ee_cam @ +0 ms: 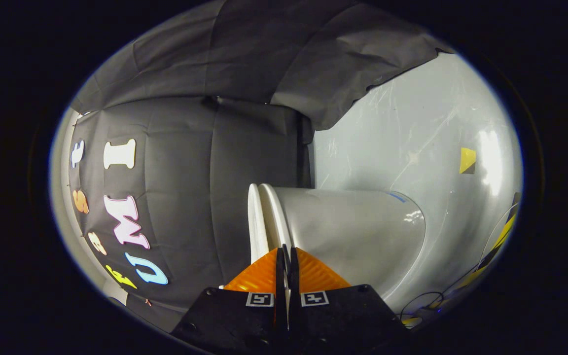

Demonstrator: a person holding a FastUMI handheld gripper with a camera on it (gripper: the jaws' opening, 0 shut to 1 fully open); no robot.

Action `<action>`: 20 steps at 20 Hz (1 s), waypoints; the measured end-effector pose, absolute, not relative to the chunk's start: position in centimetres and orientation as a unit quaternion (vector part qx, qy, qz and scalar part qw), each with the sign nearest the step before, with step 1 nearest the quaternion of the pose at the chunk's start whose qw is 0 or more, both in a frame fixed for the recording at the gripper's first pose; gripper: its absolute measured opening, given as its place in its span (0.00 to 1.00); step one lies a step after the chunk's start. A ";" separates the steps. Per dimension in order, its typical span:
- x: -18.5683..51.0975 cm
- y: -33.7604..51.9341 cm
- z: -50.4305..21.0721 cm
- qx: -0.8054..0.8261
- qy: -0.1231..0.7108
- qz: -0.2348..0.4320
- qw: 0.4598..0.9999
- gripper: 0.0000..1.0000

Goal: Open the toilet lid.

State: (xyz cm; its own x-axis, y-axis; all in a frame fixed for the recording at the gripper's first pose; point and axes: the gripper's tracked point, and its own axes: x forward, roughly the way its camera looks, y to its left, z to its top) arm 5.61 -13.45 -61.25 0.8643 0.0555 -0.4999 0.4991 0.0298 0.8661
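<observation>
The white toilet appears turned on its side in the gripper view. Its bowl [358,231] swells toward the grey floor. The lid [253,222] lies flat against the seat [271,217], and the two show as thin stacked rims just beyond my fingertips. My gripper [287,250] has orange fingers [259,276] with black pads. They are pressed almost together at the front edge of those rims. A thin white sliver shows between the pads and looks like the lid's front edge. The nearest part of the rim is hidden under the fingers.
The booth's black cloth wall [190,197] hangs behind the toilet. The glossy grey floor [412,138] carries a yellow-black marker [467,160] and striped tape [498,241]. Thin cables [427,301] lie near the toilet's base.
</observation>
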 end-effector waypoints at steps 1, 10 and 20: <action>5.7 -13.4 -61.1 0.666 0.212 -0.166 0.696 0.06; 7.8 -11.2 -52.4 0.527 0.250 -0.161 0.796 0.05; 11.0 -2.8 -37.4 0.359 0.206 -0.111 0.904 0.05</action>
